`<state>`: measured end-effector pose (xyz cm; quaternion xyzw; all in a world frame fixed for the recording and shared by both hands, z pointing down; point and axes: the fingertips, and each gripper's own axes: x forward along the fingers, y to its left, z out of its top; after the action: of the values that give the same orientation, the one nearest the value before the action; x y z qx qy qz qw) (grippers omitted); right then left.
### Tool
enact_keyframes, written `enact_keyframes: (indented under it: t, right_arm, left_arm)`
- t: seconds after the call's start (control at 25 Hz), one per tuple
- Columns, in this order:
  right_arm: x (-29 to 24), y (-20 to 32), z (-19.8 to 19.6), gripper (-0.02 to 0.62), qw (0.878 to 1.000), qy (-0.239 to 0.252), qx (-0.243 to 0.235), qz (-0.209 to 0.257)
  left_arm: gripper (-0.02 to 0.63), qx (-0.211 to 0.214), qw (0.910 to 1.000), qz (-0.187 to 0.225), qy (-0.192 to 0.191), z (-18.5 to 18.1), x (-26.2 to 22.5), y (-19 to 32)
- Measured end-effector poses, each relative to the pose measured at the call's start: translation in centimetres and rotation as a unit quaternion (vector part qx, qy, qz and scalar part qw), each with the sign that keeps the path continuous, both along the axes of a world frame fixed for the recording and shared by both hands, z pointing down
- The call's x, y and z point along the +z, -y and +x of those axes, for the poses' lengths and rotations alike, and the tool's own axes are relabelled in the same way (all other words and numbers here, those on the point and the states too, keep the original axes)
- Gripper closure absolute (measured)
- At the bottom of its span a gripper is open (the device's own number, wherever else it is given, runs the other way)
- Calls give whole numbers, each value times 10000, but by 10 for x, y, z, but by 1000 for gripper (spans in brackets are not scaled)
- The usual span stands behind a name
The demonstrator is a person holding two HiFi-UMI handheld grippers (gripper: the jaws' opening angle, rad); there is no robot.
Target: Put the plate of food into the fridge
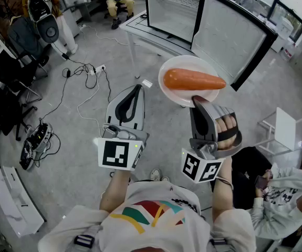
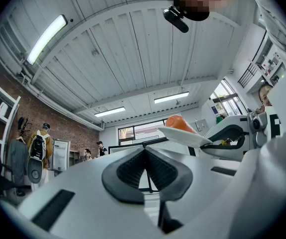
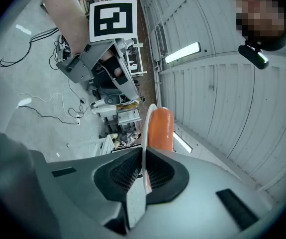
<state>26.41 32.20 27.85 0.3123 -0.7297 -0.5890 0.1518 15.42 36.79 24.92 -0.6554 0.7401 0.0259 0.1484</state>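
A white plate (image 1: 173, 63) carries one orange carrot (image 1: 193, 80) and hangs in the air in front of me. My right gripper (image 1: 198, 101) is shut on the plate's near rim. The right gripper view shows the thin rim (image 3: 145, 128) pinched between the pads (image 3: 128, 171), with the carrot (image 3: 160, 126) behind it. My left gripper (image 1: 134, 90) is beside it to the left, shut and empty. In the left gripper view its jaws (image 2: 145, 152) meet with nothing between them, and the plate (image 2: 185, 136) shows to the right. The fridge (image 1: 172, 7) stands ahead, its glass door (image 1: 229, 38) swung open.
The fridge sits on a white table (image 1: 140, 31). Cables and a power strip (image 1: 95, 68) lie on the floor at left. A white stool (image 1: 287, 127) and a seated person (image 1: 282, 190) are at right. Other people sit at the far side of the room.
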Motion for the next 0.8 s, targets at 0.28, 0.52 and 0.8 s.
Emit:
enact_keyframes:
  t: [0.28, 0.52, 0.8]
  right_arm:
    - [-1, -1, -1, 575, 10000, -27, 36, 12]
    - [3, -2, -5, 575, 10000, -31, -42, 16]
    - [3, 0, -18, 575, 9999, -66, -138, -22]
  left_arm:
    - [600, 54, 10000, 10, 16, -2, -1, 2]
    - [600, -1, 10000, 22, -3, -9, 3, 1]
    - [600, -34, 10000, 50, 72, -17, 2, 3]
